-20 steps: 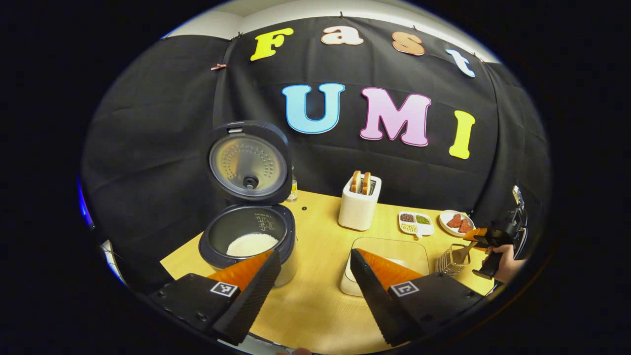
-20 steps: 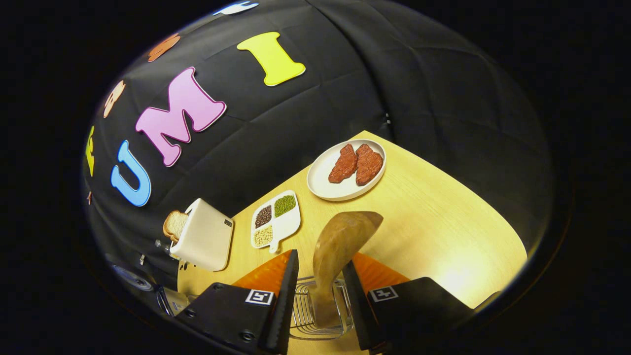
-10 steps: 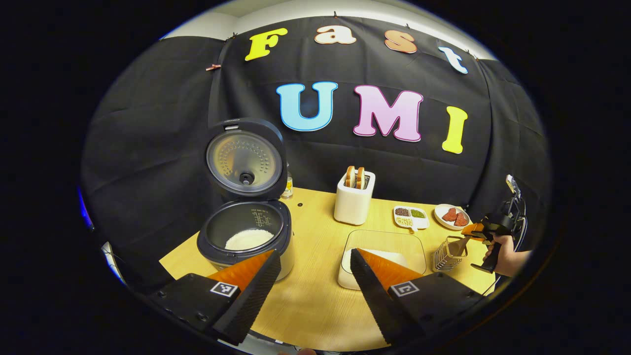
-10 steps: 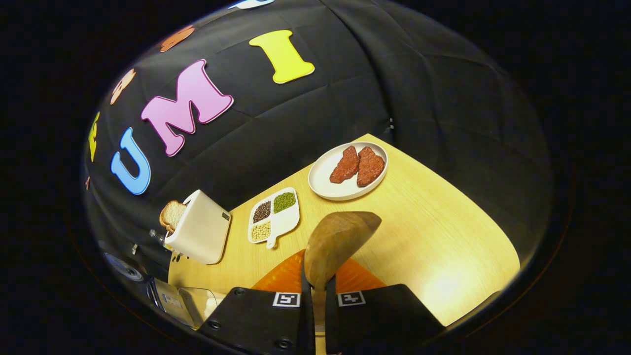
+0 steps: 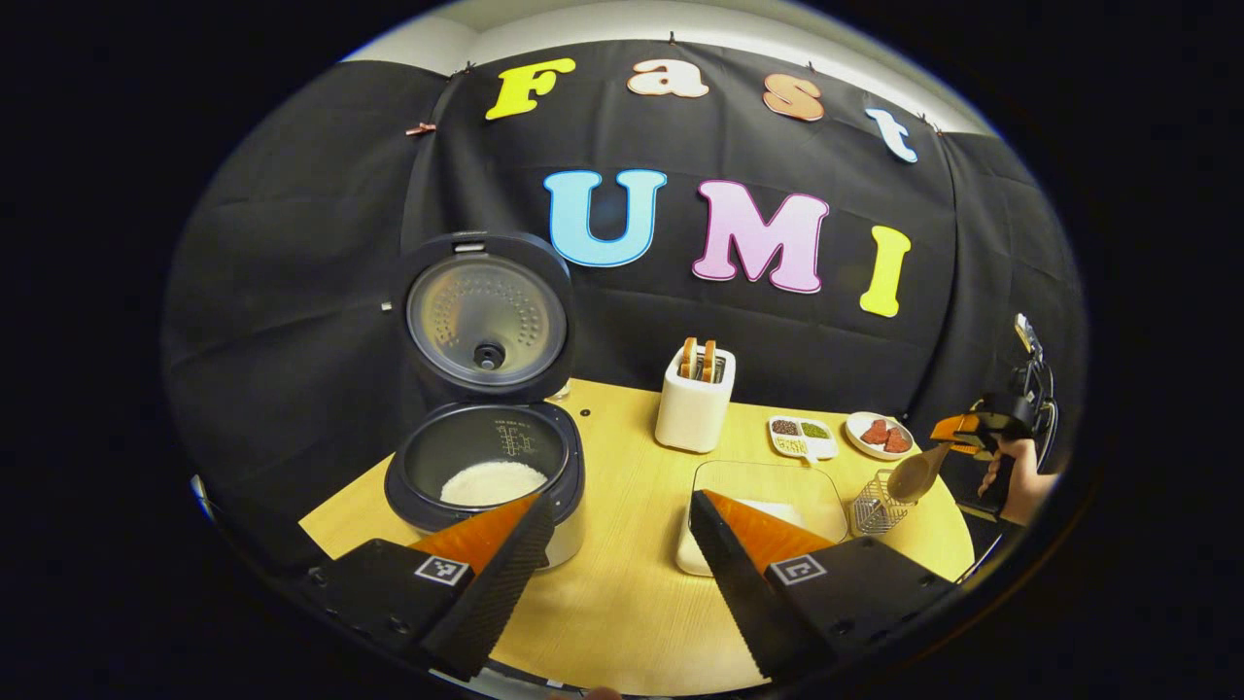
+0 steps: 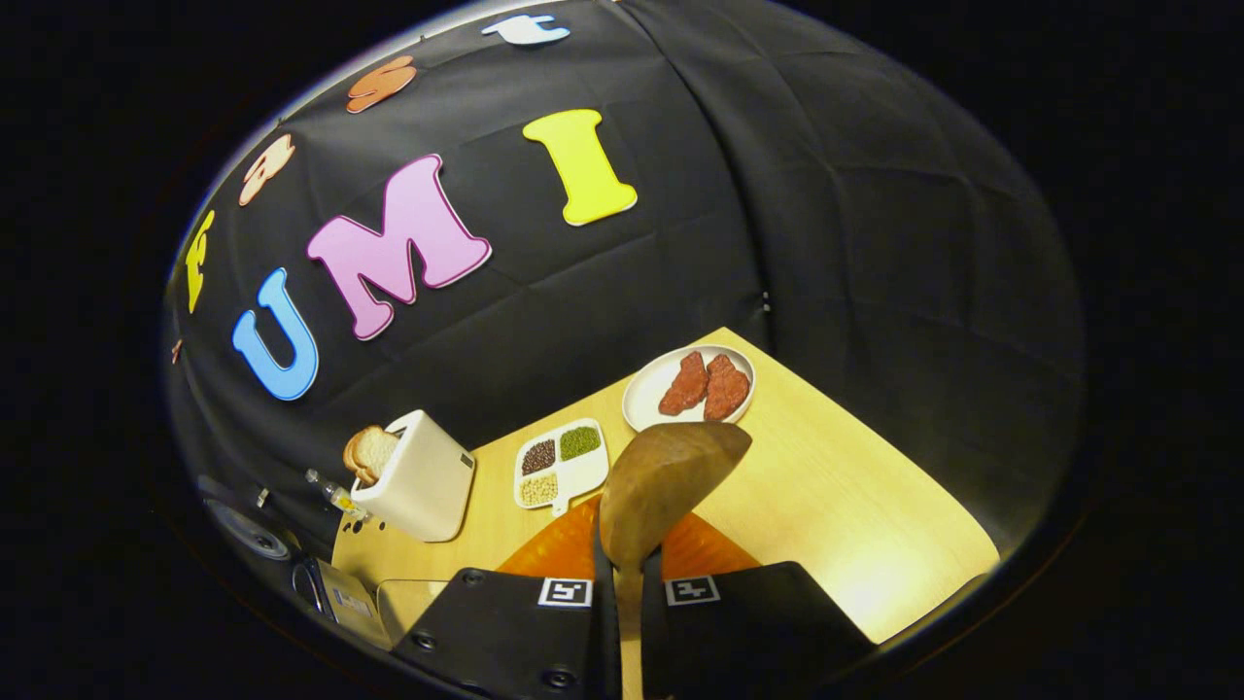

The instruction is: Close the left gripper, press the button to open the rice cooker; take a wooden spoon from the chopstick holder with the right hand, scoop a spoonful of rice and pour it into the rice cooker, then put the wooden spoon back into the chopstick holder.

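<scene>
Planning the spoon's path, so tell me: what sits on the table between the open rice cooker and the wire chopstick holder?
In the left gripper view, the clear square rice container sits between the black rice cooker and wire chopstick holder.

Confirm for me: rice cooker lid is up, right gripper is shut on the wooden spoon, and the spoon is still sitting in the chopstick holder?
Not quite. The left gripper view shows the wooden spoon lifted above the chopstick holder, not in it. The rice cooker lid is up, and the right gripper is shut on the spoon's handle.
</scene>
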Demonstrator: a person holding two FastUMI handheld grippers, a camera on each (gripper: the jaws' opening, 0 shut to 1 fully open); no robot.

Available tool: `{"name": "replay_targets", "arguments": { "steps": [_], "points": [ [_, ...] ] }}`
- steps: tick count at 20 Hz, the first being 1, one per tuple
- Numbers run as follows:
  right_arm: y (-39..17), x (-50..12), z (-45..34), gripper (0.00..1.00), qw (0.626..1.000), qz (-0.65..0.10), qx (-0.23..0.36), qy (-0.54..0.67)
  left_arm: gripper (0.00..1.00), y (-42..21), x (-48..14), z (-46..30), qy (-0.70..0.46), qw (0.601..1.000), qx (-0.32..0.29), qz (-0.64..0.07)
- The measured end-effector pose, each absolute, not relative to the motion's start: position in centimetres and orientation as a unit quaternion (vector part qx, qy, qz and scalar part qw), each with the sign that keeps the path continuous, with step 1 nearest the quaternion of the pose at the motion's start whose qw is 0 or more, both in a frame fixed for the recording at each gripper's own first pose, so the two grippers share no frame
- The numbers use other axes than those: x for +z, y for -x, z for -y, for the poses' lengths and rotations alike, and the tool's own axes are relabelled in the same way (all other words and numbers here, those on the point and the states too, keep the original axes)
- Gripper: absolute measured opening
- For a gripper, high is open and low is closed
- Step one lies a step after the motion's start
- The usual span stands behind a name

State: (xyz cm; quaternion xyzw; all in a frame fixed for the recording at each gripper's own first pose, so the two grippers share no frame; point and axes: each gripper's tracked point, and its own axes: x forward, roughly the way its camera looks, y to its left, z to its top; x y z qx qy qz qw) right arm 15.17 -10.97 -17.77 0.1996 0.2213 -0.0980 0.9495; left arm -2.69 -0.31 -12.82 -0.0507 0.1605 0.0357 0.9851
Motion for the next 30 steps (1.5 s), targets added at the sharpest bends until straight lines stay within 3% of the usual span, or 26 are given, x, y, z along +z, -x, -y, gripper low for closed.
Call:
{"name": "replay_targets", "arguments": {
  "steps": [6,13,18,30],
  "points": [
    [-14.1,-13.1,5.0,0.12,0.959,-0.195,-0.059,-0.198,0.96,3.7,-14.1,-3.0,0.028,0.987,0.026,-0.154],
    [-14.0,-13.0,-4.7,0.12,0.97,-0.197,0.028,-0.141,0.96,3.8,-15.9,-6.5,0.018,0.986,0.023,-0.166],
    [-13.8,-16.7,-9.0,0.13,0.969,-0.22,0.047,-0.097,0.96,3.6,-17.7,-8.9,0.037,0.982,0.013,-0.186],
    [-13.9,-26.9,-11.9,0.13,0.971,-0.238,0.017,-0.02,0.96,2.2,-20.7,-12.7,0.034,0.978,0.023,-0.206]
  ]
}}
